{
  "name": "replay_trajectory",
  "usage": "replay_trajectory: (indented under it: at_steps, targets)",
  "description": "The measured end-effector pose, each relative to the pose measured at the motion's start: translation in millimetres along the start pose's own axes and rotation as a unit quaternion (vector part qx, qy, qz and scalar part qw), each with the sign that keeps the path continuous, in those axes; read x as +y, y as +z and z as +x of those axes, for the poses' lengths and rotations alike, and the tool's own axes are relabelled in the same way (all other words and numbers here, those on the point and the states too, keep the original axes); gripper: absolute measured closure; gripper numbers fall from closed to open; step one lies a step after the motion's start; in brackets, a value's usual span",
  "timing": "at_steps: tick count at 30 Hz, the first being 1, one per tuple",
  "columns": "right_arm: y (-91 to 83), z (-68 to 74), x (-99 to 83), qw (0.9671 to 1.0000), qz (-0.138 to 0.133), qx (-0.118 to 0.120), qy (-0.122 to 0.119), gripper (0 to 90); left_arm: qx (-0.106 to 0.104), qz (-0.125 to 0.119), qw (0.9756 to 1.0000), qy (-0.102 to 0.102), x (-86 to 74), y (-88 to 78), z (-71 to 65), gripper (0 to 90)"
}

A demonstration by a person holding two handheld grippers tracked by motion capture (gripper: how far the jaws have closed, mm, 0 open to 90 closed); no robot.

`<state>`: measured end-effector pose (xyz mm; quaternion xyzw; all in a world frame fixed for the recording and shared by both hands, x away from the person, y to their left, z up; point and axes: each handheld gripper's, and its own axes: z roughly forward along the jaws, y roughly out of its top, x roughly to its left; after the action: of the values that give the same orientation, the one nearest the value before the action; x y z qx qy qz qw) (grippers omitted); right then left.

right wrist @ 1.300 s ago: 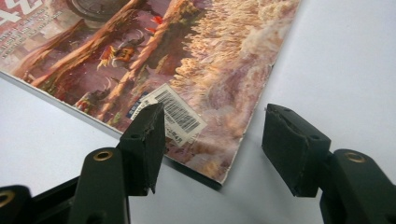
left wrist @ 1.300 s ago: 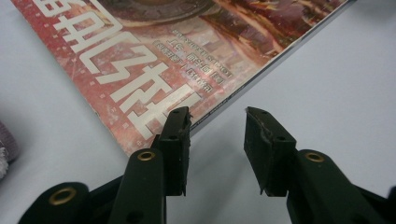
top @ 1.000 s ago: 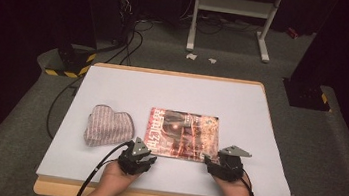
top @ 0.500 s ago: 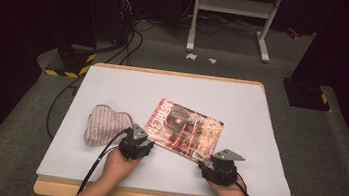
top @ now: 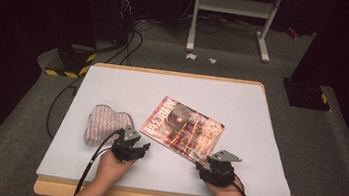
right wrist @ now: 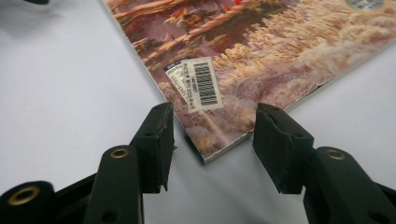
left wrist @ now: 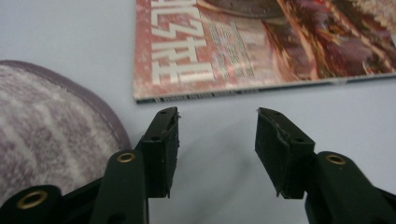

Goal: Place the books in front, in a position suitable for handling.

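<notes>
A thin, glossy magazine [top: 182, 127] with a reddish cover lies flat and askew on the matte pale bench [top: 260, 118]. Its near corner, bearing a white barcode sticker [right wrist: 201, 85], sits between the parted black jaws of the right hand-held gripper [right wrist: 212, 125], apparently untouched. The left hand-held gripper [left wrist: 217, 130], whose jaws have just been opening, stands empty just short of the magazine's spine. Beside it rests a soft, rounded, striped fabric pouch [top: 104, 123].

One magazine [top: 183, 128], one striped pouch [top: 104, 123], two hand-held grippers, one table [top: 261, 113].
</notes>
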<state>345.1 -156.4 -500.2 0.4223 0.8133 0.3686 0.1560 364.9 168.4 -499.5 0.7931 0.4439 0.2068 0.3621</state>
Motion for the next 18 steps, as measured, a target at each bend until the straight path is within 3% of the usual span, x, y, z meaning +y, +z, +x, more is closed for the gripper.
replay_trajectory:
  at_steps: [8, 15, 18]
  targets:
    - [11.0, 34.6, 6.2, 0.9986, 0.003, 0.034, -0.041, 48.6, -0.008, -0.005, 0.9999, 0.010, -0.5, 1.1, -8.2, 44.5]
    - [32.6, 68.9, 21.6, 0.9940, 0.003, 0.065, -0.087, 48.7, -0.010, -0.009, 0.9999, 0.010, 0.4, 1.0, -9.7, 42.3]
    - [33.3, 71.8, 23.7, 0.9930, -0.002, 0.065, -0.099, 46.6, -0.012, -0.010, 0.9998, 0.007, 0.4, 0.8, -9.8, 42.1]
